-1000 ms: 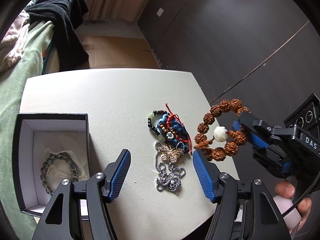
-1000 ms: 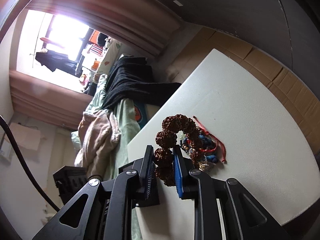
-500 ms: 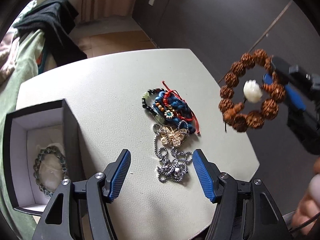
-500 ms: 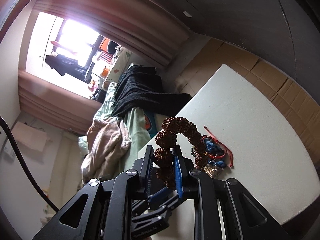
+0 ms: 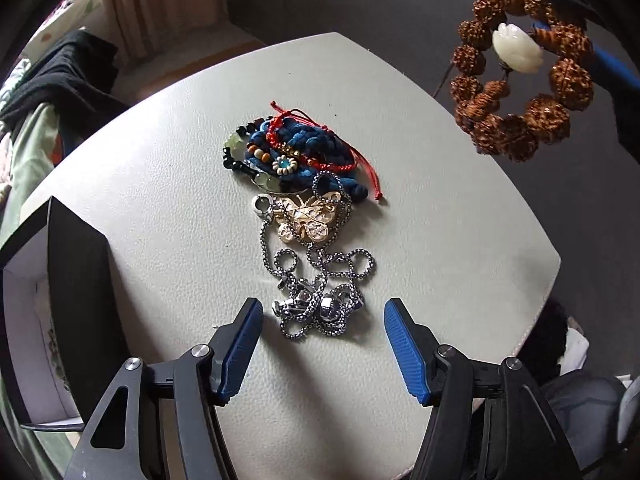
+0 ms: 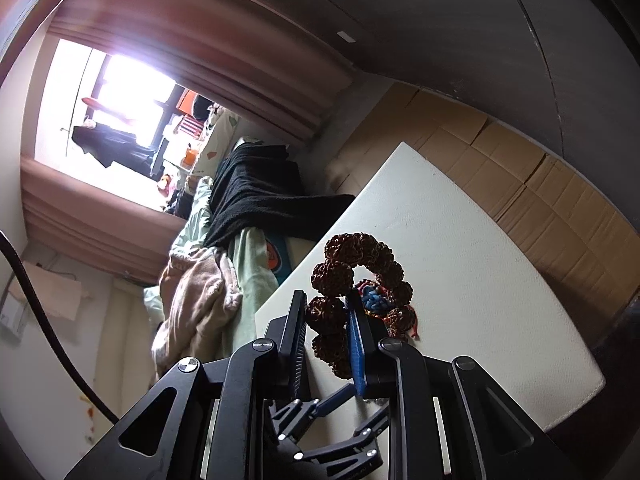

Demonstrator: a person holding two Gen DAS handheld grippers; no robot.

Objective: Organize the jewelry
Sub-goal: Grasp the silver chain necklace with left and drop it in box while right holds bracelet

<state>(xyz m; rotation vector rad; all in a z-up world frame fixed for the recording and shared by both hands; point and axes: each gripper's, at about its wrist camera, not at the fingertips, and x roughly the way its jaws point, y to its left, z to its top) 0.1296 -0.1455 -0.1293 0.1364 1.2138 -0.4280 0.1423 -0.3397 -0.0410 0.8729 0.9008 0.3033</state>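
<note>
Left wrist view: no legible writing on the jewelry box.

both wrist views look down, sharing the table.

Pretty dim room overall. Dark wall panels run behind the pale table, with flattened cardboard covering the floor between them. All the light comes from one bright window, blown out white, framed by pinkish-brown curtains. Beside the table there's a bed with a green sheet, a black blanket draped over it and a pinkish throw bunched up nearer the camera.
</note>
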